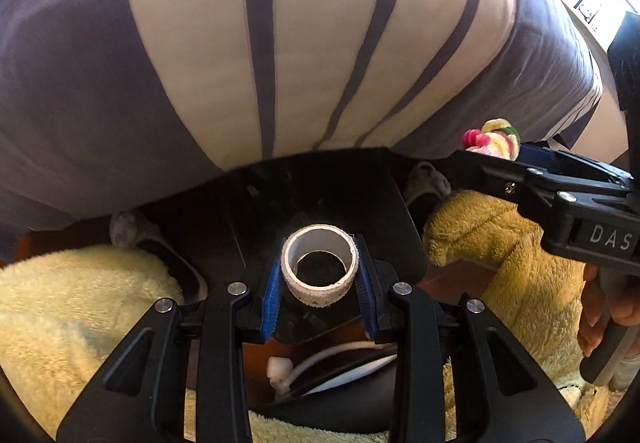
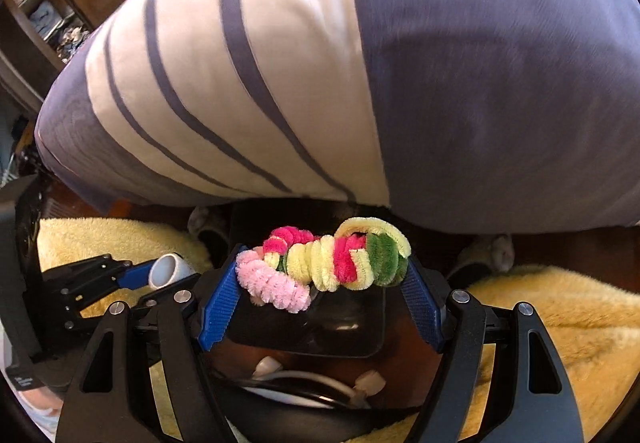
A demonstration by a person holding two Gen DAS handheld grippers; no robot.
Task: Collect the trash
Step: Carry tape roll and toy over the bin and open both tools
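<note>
My left gripper (image 1: 320, 275) is shut on a white tape roll (image 1: 319, 265), held with its hole facing the camera; the roll also shows at the left of the right wrist view (image 2: 168, 270). My right gripper (image 2: 324, 283) is shut on a coiled bundle of pink, yellow, red and green pipe cleaners (image 2: 324, 263); the bundle also shows at the right of the left wrist view (image 1: 494, 138). Both grippers hover over a black square bin (image 1: 280, 199), also seen under the bundle in the right wrist view (image 2: 312, 327).
The person's striped grey and cream shirt (image 1: 280, 43) fills the upper half of both views. Yellow fluffy fabric (image 1: 60, 303) lies on both sides of the bin (image 2: 560, 323). White cables and plugs (image 2: 304, 375) lie below the grippers. Wooden shelves (image 2: 48, 3) stand at the far left.
</note>
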